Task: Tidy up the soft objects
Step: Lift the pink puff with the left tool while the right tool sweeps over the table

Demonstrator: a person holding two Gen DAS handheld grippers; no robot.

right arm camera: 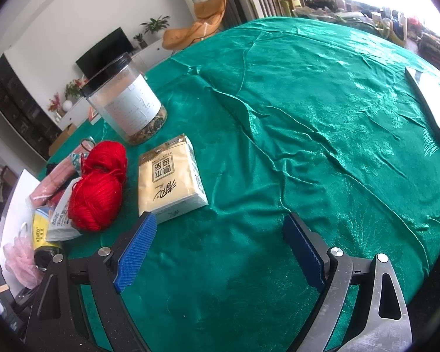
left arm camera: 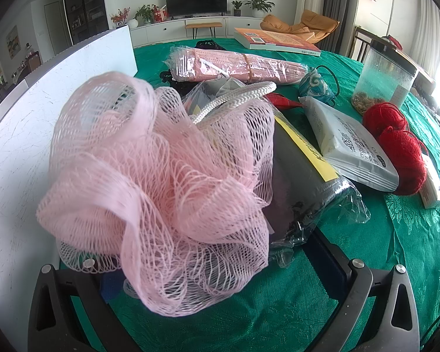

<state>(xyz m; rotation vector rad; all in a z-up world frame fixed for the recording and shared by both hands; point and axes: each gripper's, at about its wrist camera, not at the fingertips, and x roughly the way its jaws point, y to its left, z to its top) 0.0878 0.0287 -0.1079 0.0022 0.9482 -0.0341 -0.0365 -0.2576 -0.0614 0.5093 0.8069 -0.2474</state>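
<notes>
A pink mesh bath pouf (left arm camera: 158, 193) with a white rope loop (left arm camera: 234, 99) fills the left wrist view, lying between the wide-spread fingers of my left gripper (left arm camera: 220, 267) and partly hiding them. It rests on a grey plastic-wrapped pack with a yellow label (left arm camera: 302, 176). It also shows far left in the right wrist view (right arm camera: 20, 258). Red yarn balls (right arm camera: 98, 182) and a beige tissue pack (right arm camera: 170, 179) lie ahead-left of my open, empty right gripper (right arm camera: 217, 249).
A green tablecloth (right arm camera: 322, 135) covers the table. A white board (left arm camera: 29, 135) stands left. A pink wrapped roll (left arm camera: 237, 66), a white wipes pack (left arm camera: 352, 143), a clear jar (right arm camera: 126, 102), a book (left arm camera: 275, 39) and a blue pouch (left arm camera: 314, 85) lie around.
</notes>
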